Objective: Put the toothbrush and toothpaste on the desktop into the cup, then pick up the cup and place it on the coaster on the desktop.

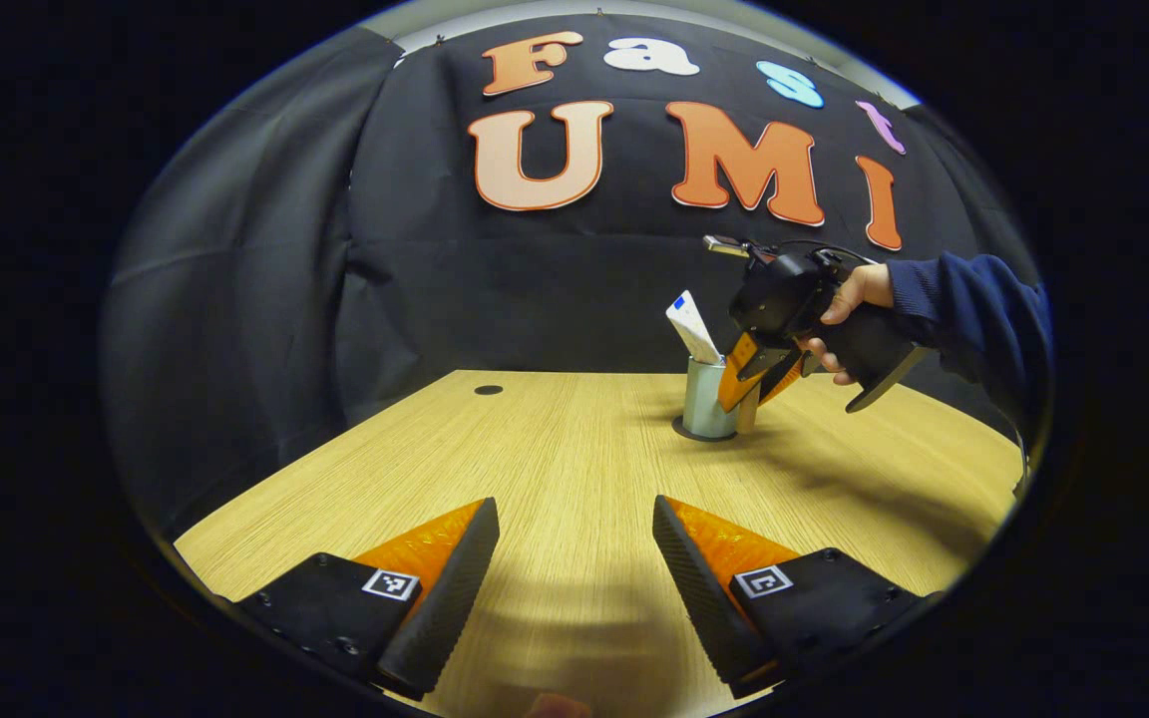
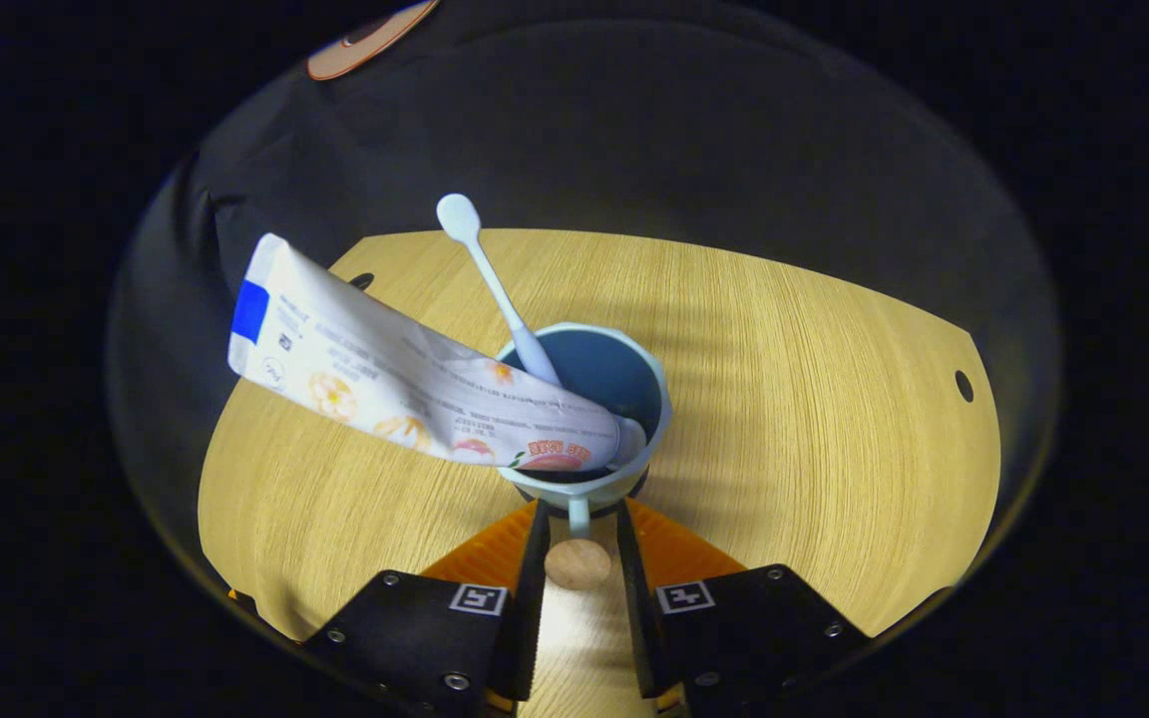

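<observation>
1. The cup (image 2: pixel 584 419) sits dead ahead of the right gripper (image 2: pixel 577 543), its wooden handle (image 2: pixel 577 563) lying between the 2 fingers. The toothpaste (image 2: pixel 415 384) leans out of the cup toward that gripper's left, and the toothbrush (image 2: pixel 500 289) pokes up and away behind it.
2. Both items are loaded, so by my read the filling step is done and the cup-moving step is the one in hand.
3. The right gripper is narrowed around the handle; whether both fingers actually press on it, I cannot tell.
4. In the left gripper view, the cup (image 1: pixel 706 399) stands well ahead and to the right on a dark round coaster (image 1: pixel 684 431), which suggests it may already be at its goal.
5. The left gripper (image 1: pixel 574 558) hangs spread wide over the bare surface (image 1: pixel 555 439), holding nothing.
6. Next move, as I judge it: confirm the cup is seated flat, then open and back off straight, without tugging the handle or tipping that leaning tube.
</observation>
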